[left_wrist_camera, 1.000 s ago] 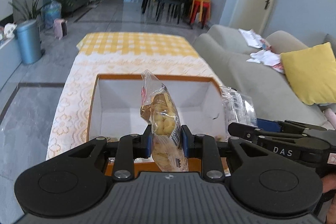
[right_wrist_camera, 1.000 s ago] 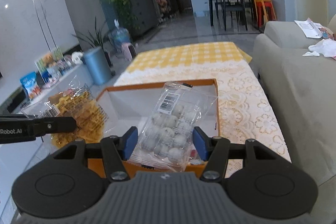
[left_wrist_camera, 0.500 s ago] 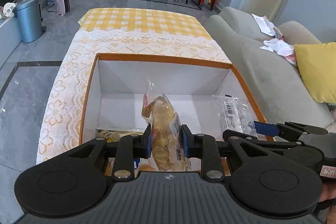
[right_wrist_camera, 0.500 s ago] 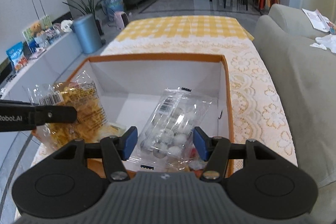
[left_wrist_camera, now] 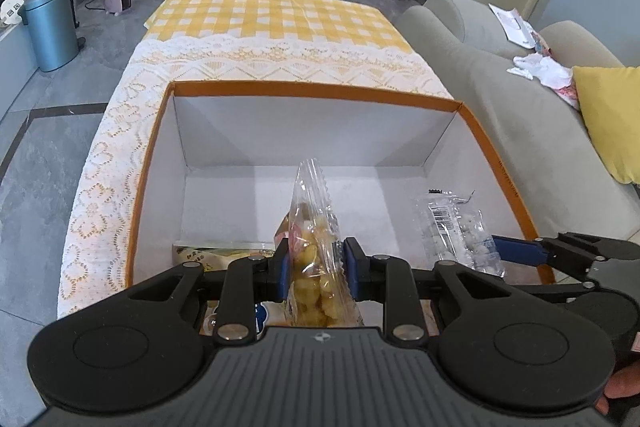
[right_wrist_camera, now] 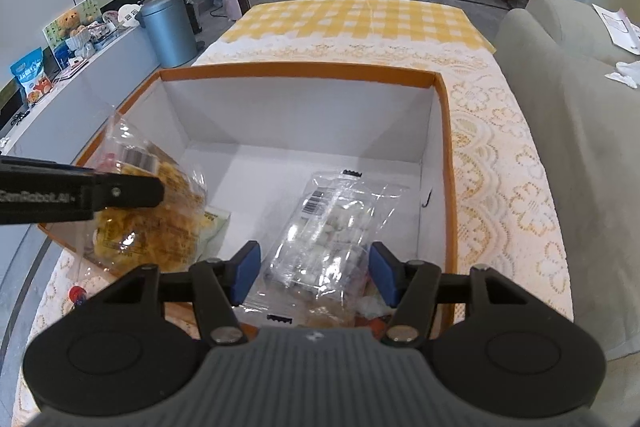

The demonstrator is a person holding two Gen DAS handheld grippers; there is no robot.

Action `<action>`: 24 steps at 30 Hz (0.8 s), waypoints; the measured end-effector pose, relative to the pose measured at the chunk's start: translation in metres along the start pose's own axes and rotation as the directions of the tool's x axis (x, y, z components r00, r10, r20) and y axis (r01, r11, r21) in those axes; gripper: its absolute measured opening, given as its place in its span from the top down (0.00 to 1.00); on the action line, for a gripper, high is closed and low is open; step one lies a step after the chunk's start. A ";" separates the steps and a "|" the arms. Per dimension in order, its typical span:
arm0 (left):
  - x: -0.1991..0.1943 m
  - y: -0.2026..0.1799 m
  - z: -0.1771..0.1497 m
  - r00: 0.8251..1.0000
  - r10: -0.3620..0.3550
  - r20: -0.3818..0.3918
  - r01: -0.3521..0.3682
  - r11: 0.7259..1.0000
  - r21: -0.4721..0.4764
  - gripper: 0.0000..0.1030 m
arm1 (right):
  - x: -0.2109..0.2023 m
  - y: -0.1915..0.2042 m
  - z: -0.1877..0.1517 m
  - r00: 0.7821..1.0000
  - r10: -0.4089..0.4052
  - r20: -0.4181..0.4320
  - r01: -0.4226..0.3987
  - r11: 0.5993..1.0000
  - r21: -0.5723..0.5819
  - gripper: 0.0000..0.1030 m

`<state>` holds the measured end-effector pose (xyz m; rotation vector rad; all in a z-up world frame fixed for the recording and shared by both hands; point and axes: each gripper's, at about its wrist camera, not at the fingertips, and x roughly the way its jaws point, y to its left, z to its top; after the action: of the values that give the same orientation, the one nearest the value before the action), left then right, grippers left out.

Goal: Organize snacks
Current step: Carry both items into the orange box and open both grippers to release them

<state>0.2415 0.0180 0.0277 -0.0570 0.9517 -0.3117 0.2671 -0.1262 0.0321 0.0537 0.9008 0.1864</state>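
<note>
Left wrist: box (left_wrist_camera: 316, 91) far half bare.

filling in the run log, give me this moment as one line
left tongs: shut on yellow snack bag | right tongs: around clear bag of white sweets, contact unclear | both over orange-rimmed box

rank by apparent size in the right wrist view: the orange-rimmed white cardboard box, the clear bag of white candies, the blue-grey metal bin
1. Orange-rimmed white cardboard box, by far.
2. Clear bag of white candies.
3. Blue-grey metal bin; it stands farther off, so its true size against the bag is unsure.
</note>
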 end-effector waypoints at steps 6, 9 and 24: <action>0.005 -0.005 0.003 0.997 0.071 0.019 -0.072 0.997 0.026 0.72 | 0.000 0.003 0.001 1.000 -0.011 -0.017 0.011 1.000 -0.017 0.52; 0.004 -0.006 0.004 0.994 0.102 0.038 -0.103 0.994 0.036 0.72 | -0.003 0.004 0.001 1.000 -0.005 -0.012 0.005 1.000 -0.013 0.52; -0.002 -0.006 0.003 0.984 0.156 0.088 -0.162 0.984 0.069 0.61 | -0.011 0.008 -0.003 1.000 -0.014 0.007 0.015 1.000 -0.023 0.52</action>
<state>0.2417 0.0123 0.0323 0.0756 0.8558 -0.1960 0.2565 -0.1210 0.0396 0.0260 0.8916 0.1830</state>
